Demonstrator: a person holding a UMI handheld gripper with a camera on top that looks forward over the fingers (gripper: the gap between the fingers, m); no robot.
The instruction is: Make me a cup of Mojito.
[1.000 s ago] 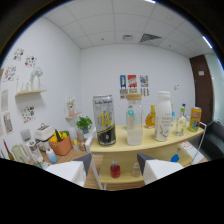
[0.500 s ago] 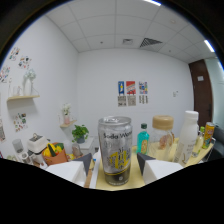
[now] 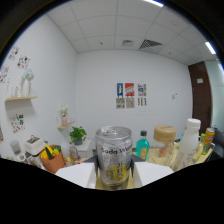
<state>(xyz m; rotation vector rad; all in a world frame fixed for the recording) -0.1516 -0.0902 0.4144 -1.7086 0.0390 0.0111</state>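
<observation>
Gripper view: a soda water can [image 3: 114, 157] fills the middle, standing between the two white fingers [image 3: 76, 174] at the bottom.
Can, axis: upright, long axis vertical, silver top rim and pull tab up toward the ceiling.
Can, facing: the printed side faces the camera; "Soda W..." reads across the upper body, with yellow artwork below it.
Can, position: just ahead of the camera, nearer than everything else on the table [image 3: 165, 161].
Gripper [image 3: 114, 175]: one finger sits at each side of the can's lower half, close against it; I cannot tell whether both press on it or a sliver of gap remains.
Hidden: the can's base drops out of sight behind the dark band across the bottom, so what it rests on is not shown.
Behind, one side: a teal bottle [image 3: 142, 148], a jar with a wooden lid [image 3: 164, 141], a tall white bottle [image 3: 190, 142] and a yellow can [image 3: 207, 140], all beyond the fingers.
Behind, other side: a small green plant [image 3: 77, 135], an orange holder with yellow fruit [image 3: 50, 158] and a white appliance [image 3: 33, 146], partly cut off.
Wall: three small posters [image 3: 129, 95]; their print is too small to read.
Shelf [image 3: 20, 98]: holds pale ornaments, indistinct.
</observation>
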